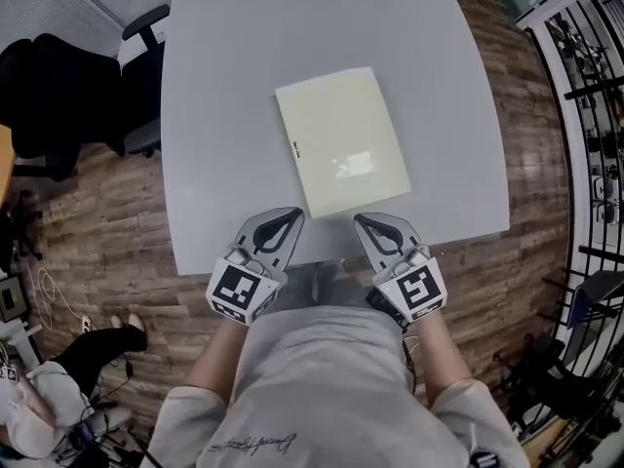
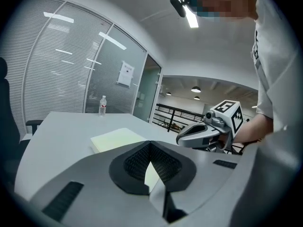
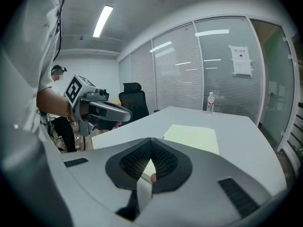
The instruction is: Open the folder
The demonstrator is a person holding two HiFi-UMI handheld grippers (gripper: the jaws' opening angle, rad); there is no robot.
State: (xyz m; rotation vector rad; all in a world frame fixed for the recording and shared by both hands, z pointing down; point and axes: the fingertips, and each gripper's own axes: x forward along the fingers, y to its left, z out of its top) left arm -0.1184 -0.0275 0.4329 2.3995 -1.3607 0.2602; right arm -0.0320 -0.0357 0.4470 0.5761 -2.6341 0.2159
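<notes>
A pale yellow folder lies closed and flat on the grey table, turned a little askew; it also shows in the left gripper view as the folder and in the right gripper view as the folder. My left gripper hovers at the table's near edge, below the folder's near left corner, jaws shut and empty. Just below the folder's near right corner is my right gripper, also shut with nothing in it. Neither touches the folder.
A water bottle stands at the table's far end, past the folder. A black office chair sits left of the table. A person crouches on the floor at lower left. Black railing runs along the right.
</notes>
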